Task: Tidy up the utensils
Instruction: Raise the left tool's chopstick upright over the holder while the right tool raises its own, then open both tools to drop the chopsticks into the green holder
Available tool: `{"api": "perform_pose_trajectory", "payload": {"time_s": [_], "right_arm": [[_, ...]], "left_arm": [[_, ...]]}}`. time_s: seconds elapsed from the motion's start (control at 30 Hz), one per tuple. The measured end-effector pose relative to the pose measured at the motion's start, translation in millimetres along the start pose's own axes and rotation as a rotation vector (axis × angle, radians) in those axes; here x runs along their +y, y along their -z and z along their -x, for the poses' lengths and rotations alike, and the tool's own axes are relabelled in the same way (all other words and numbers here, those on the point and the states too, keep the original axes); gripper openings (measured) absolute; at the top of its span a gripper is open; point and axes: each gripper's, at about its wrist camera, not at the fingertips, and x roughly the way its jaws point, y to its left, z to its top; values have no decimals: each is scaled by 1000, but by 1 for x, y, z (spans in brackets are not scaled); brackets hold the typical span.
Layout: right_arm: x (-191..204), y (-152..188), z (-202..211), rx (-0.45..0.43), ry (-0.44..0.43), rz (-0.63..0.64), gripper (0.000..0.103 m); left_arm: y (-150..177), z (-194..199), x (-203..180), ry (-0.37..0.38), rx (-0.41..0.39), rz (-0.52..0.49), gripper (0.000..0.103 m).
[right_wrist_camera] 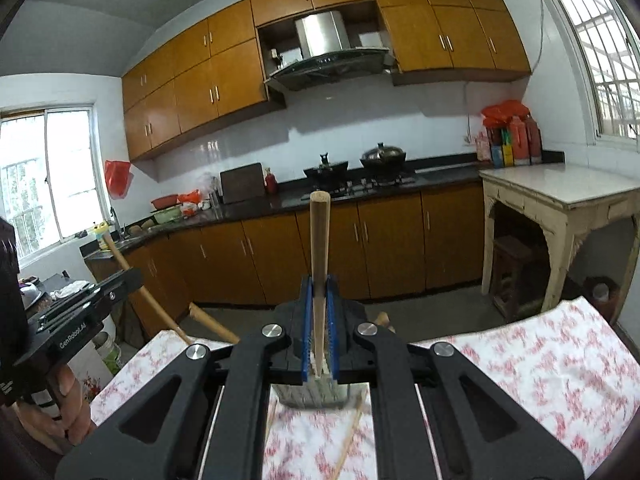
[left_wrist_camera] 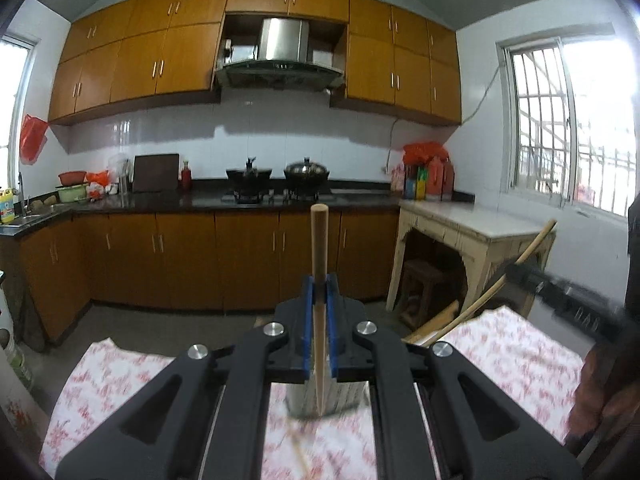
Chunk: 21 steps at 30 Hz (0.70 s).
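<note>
your left gripper [left_wrist_camera: 319, 292] and right gripper [right_wrist_camera: 319, 292] each pinch one wooden chopstick [left_wrist_camera: 319, 248] [right_wrist_camera: 319, 240] upright above the floral tablecloth [left_wrist_camera: 520, 344], over a metal holder [right_wrist_camera: 312, 398]; a tilted stick could miss it or slip.

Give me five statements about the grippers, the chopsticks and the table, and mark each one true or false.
1. The left gripper is shut on a wooden chopstick. True.
2. The right gripper is open and holds nothing. False: it is shut on a wooden chopstick.
3. The tablecloth is plain blue. False: it is white with a red floral print.
4. A metal holder stands on the cloth below the right gripper. True.
5. Both held chopsticks lie flat on the cloth. False: they point upward from the jaws.
</note>
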Motion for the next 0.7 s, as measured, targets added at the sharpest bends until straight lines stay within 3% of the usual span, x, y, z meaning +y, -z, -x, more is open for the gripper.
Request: {"api": "perform_pose_trajectory", "payload": {"time_s": [0.27,0.7], "right_arm": [[5,-7,-43,12,9,9,8],[4,26,-88,147,23,0,8]], "left_arm": [[-29,-45,-8,-103,-108,16,8],[10,-93,2,-127,3,37,8]]}}
